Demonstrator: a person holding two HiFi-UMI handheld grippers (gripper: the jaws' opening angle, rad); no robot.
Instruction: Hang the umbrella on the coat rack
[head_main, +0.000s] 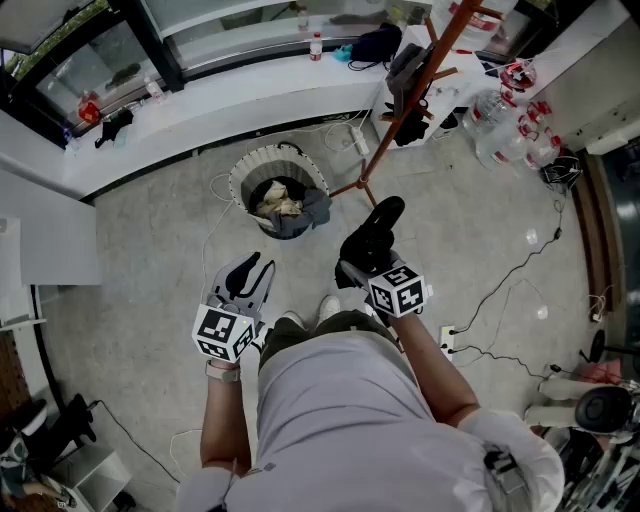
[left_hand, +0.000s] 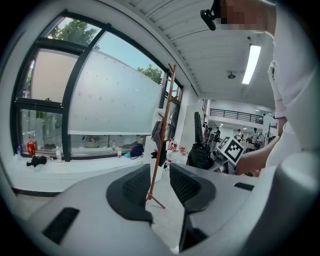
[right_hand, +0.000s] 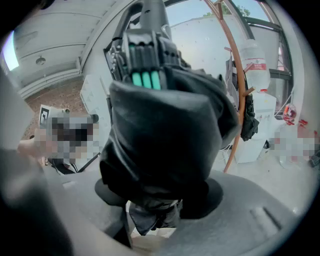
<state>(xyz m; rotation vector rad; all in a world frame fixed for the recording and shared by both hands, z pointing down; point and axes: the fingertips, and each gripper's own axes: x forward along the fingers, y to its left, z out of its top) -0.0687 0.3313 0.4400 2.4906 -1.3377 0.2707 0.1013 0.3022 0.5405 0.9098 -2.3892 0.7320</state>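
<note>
Umbrella (head_main: 378, 232), black and folded, clamped between the jaws of the right gripper (head_main: 358, 266), tilted downward over the middle of the floor (head_main: 160, 230), green-ridged end pointing away from the body. Empty left gripper (head_main: 250, 282), jaws apart, nothing between them but air and a distant pole. Orange coat rack (head_main: 415, 95) well apart from the umbrella, at the far edge of the floor beside the white counter (head_main: 230, 95), pegs already loaded with dark clothing (head_main: 405, 65). Not yet hung.

Likely trouble: loose fabric bulging round the pads, hence a soft grip and possible slipping during the lift toward a peg. Crowded pegs too, so a strap or hook liable to snag on clothing or catch nothing. Round wastebasket (head_main: 282, 192) and trailing cables (head_main: 500, 290) near the rack's foot: tripping or knocking risk on the approach. Slender legs, probably easy to topple with a hard push.
</note>
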